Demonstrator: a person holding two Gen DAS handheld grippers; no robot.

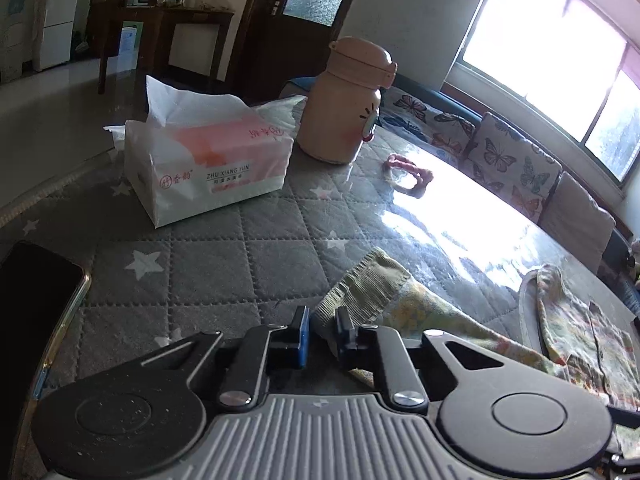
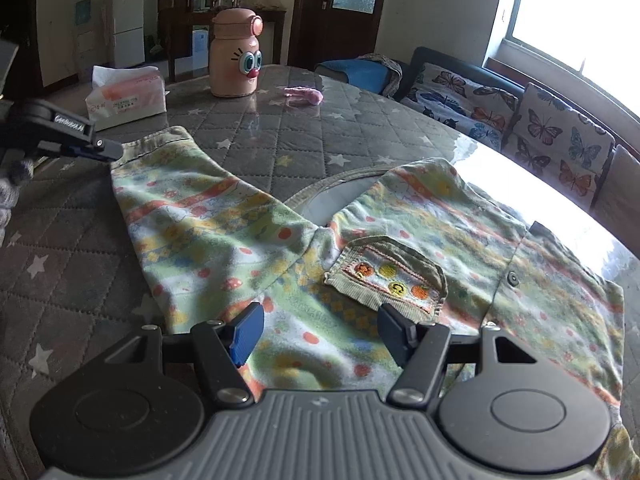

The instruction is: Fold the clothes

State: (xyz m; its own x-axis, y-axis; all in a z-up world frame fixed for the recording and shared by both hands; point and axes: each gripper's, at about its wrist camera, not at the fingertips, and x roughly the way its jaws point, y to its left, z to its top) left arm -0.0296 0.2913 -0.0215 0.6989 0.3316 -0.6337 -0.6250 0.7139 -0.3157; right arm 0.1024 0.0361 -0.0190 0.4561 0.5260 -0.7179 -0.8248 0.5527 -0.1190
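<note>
A small child's shirt (image 2: 280,240) with a green, yellow and orange print lies spread on the quilted grey table cover; its chest pocket (image 2: 388,280) faces up. Its left sleeve runs out to a ribbed cuff (image 1: 368,284), which also shows in the right wrist view (image 2: 156,140). My left gripper (image 1: 323,328) is shut on the sleeve cuff at the table surface; it also shows at the left of the right wrist view (image 2: 108,150). My right gripper (image 2: 320,332) is open and empty, hovering low over the shirt's body just below the pocket.
A tissue pack (image 1: 208,164), a beige cartoon-face bottle (image 1: 344,100) and a pink hair tie (image 1: 408,172) sit on the far part of the table. A dark phone (image 1: 36,304) lies at the left edge. A butterfly-print sofa (image 2: 540,120) runs along the right under the window.
</note>
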